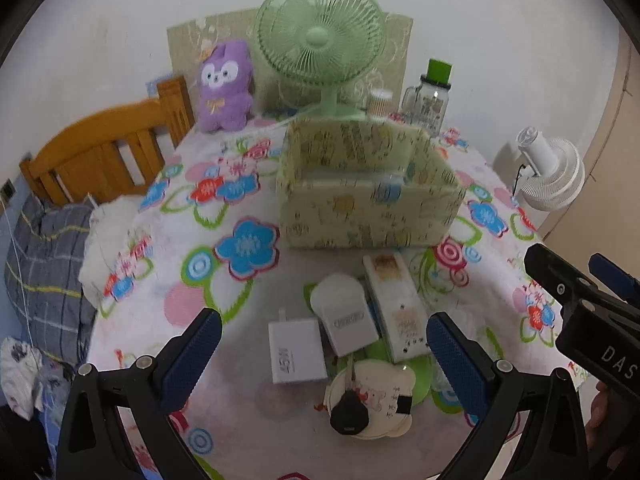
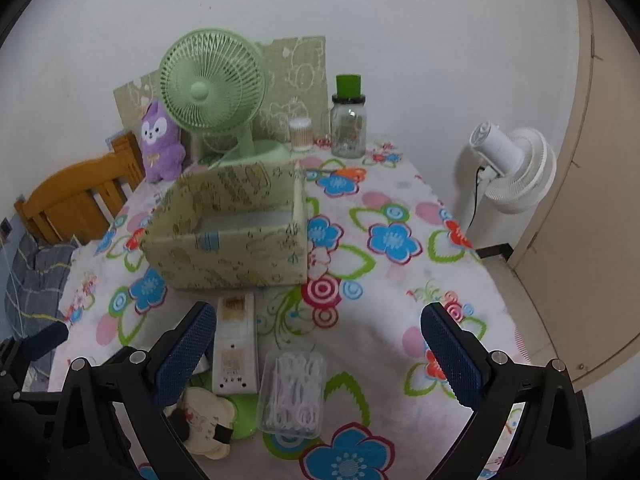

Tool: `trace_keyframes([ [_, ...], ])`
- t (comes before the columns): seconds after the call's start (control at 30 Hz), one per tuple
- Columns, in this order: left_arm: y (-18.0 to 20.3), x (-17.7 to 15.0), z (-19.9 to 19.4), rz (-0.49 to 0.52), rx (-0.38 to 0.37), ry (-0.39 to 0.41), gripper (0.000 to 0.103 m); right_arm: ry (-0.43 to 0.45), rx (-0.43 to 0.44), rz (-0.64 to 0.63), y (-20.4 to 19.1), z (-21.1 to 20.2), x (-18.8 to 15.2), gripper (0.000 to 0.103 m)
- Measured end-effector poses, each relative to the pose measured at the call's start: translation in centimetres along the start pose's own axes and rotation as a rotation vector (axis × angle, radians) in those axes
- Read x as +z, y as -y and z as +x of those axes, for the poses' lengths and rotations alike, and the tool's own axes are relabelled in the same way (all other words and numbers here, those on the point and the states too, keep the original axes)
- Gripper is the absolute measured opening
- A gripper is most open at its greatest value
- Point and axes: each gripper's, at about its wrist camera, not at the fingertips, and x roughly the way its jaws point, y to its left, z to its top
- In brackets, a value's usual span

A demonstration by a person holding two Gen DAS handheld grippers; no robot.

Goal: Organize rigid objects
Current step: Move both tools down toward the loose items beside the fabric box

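Observation:
An open patterned green box (image 1: 368, 204) stands mid-table; it also shows in the right wrist view (image 2: 232, 248). In front of it lie a white charger block (image 1: 296, 350), a white rounded device (image 1: 346, 312), a long white remote-like box (image 1: 396, 304) (image 2: 236, 344), a cream bear-shaped case (image 1: 372, 400) (image 2: 204, 420) with a black tag, and a clear box of floss picks (image 2: 292, 392). My left gripper (image 1: 324, 356) is open above the charger and white device. My right gripper (image 2: 316, 360) is open above the floss box; it shows at the right edge of the left wrist view (image 1: 580, 296).
A green desk fan (image 1: 320, 40), a purple plush (image 1: 226, 88), a jar with a green lid (image 1: 430, 96) and a cotton-swab tub (image 1: 380, 102) stand at the table's far edge. A wooden bed frame (image 1: 100, 152) is left; a white floor fan (image 2: 516, 168) is right.

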Motion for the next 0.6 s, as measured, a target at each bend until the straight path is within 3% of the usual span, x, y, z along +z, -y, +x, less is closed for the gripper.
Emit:
trace_keyframes([
  [0.37, 0.7, -3.3, 3.2, 0.045, 0.031, -0.051, 0.102, -0.059, -0.009, -0.07, -1.1, 3.6, -3.1, 0.103],
  [0.6, 0.6, -5.2, 4.8, 0.044, 0.036, -0.106, 0.092, -0.106, -0.023, -0.089, -1.0, 5.3, -4.8, 0.103],
])
